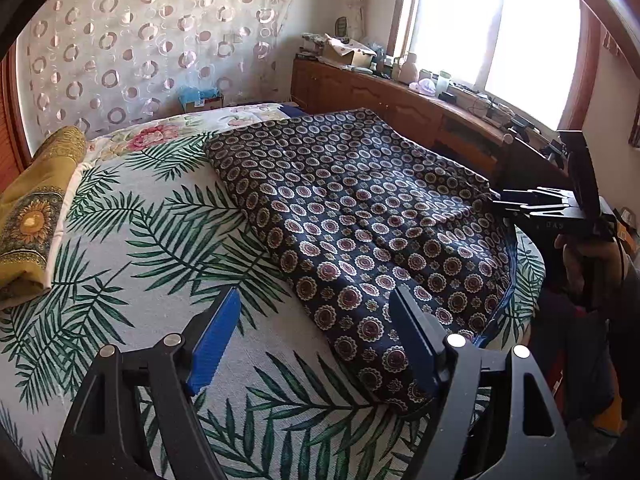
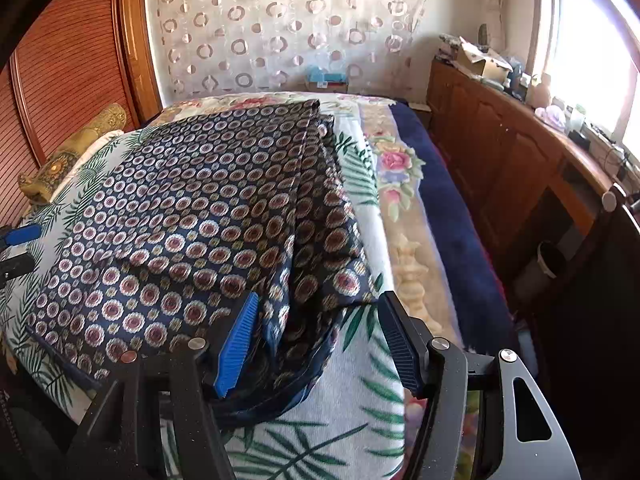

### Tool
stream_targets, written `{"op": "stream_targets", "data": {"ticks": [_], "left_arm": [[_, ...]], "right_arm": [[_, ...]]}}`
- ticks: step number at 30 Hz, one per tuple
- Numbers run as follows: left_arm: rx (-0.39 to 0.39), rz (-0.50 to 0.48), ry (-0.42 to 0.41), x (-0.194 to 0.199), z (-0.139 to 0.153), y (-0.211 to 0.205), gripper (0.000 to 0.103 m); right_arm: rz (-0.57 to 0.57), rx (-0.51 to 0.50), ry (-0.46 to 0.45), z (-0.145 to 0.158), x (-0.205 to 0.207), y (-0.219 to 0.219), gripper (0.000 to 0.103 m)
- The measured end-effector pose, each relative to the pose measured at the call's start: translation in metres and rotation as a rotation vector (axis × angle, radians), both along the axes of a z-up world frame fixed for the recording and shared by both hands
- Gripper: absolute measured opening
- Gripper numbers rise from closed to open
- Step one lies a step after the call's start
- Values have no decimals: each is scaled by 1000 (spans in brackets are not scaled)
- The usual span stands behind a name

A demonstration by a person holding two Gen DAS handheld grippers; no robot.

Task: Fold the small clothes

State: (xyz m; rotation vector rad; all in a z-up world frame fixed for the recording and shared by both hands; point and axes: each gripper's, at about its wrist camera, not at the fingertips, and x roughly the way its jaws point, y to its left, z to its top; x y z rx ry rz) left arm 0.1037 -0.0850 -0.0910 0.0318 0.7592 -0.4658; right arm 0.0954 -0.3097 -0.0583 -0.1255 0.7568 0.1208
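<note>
The bed (image 1: 120,240) carries everything, covered by a white spread printed with green palm fronds (image 2: 320,440). Flat on it lies a dark navy garment with round medallions (image 1: 360,220), folded over at its right edge. Beneath the spread shows a floral blanket (image 2: 396,168). A mustard-yellow sunflower bundle (image 1: 36,216) rests at the bed's left edge.

bedroom, seen from the near edge of a bed (image 1: 120,248).
a folded garment (image 1: 360,216) lies on the bed, right of centre; a rolled cloth (image 1: 36,216) lies at its left edge; a low cabinet (image 2: 500,168) stands to the right, under a window (image 1: 492,28).
</note>
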Motion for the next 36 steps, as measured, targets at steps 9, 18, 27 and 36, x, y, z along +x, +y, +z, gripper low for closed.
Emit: {"op": "stream_targets", "data": {"ticks": [9,18,27,36], "left_arm": [[10,-17,21,-2,-7,-8,77],[4,-16,37,-2,-11,-9,77],[7,-17,45,-4,-14,-8,77],[-12,-43,73,-8,-19,-9,76]], "right_arm": [[12,17,44,-8,-1,2,64],[39,15,16,-11,0,4,37],[5,48,-71,-3,-11,-4,6],[1,64,-63,-3,-14,-7,6]]}}
